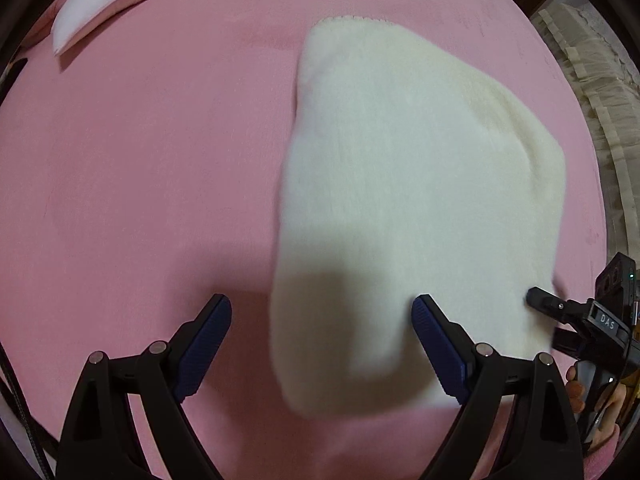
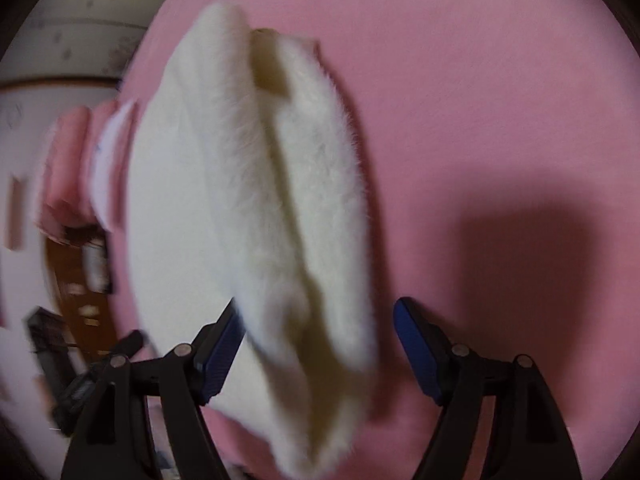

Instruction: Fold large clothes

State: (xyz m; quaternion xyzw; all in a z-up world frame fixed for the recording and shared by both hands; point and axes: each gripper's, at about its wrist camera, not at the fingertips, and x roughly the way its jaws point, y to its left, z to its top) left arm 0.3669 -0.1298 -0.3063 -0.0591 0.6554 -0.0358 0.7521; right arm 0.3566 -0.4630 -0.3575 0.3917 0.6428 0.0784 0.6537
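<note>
A fluffy white garment [image 1: 400, 184] lies folded into a long strip on the pink bed sheet [image 1: 140, 168]. My left gripper [image 1: 322, 312] hangs open above its near end. One pad [image 1: 436, 340] is over the cloth and the other is over bare sheet. My right gripper [image 1: 546, 318] sits at the strip's right edge, with a hand [image 1: 576, 390] behind it. In the right wrist view that gripper [image 2: 318, 316] is open. The layered edge of the garment [image 2: 256, 200] runs between its jaws, against the left pad [image 2: 224, 344] and apart from the right one. This view is blurred.
A white and pink pillow [image 1: 116, 0] lies at the far left of the bed. A frilled cream bed skirt [image 1: 600, 104] marks the right edge. Pink rolled bedding [image 2: 72, 168] and brown wooden furniture [image 2: 72, 280] stand beyond the bed's side.
</note>
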